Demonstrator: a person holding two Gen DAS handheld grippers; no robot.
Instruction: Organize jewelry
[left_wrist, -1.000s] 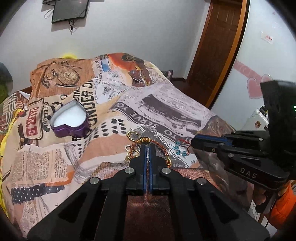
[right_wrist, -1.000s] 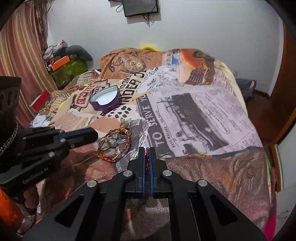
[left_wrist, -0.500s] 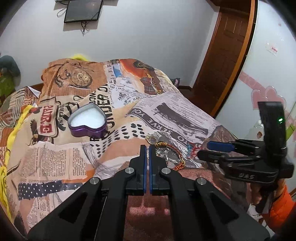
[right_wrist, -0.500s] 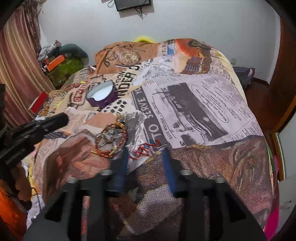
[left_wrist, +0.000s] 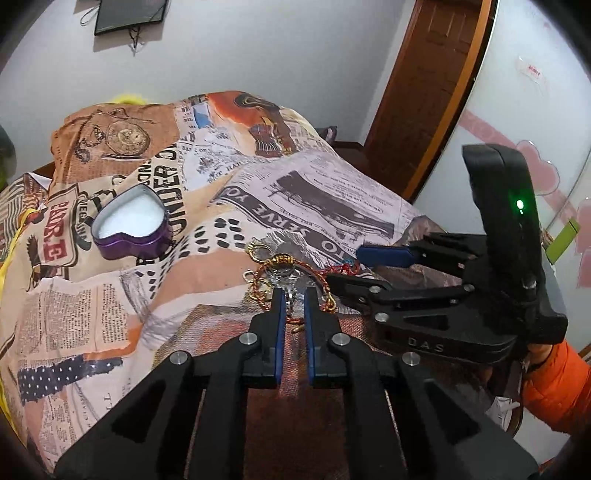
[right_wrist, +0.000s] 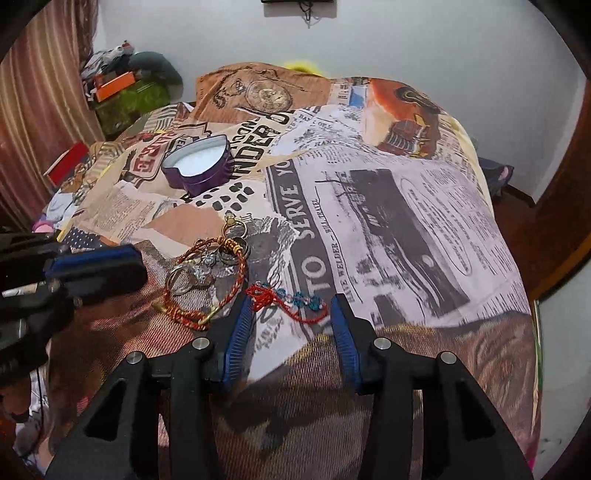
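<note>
A pile of jewelry lies on the bedspread: a red-and-gold braided bracelet (right_wrist: 207, 284) around silver rings (right_wrist: 181, 280), and a red cord with teal beads (right_wrist: 291, 301). My right gripper (right_wrist: 291, 306) is open, its fingers on either side of the red cord. My left gripper (left_wrist: 294, 295) is slightly open, tips at the bracelet and rings (left_wrist: 280, 273). An open purple heart-shaped tin (left_wrist: 133, 229) with a white lining sits further back on the bed; it also shows in the right wrist view (right_wrist: 199, 166).
The bed is covered by a newspaper-print spread (right_wrist: 388, 206). The right gripper's body (left_wrist: 461, 295) crosses the left wrist view on the right. Clutter (right_wrist: 122, 85) is stacked by the curtain at left. A wooden door (left_wrist: 424, 92) stands at right.
My right gripper has opened wide and let go of the red cord, which now lies between its fingers. My left gripper has opened slightly and moved onto the bracelet pile.
</note>
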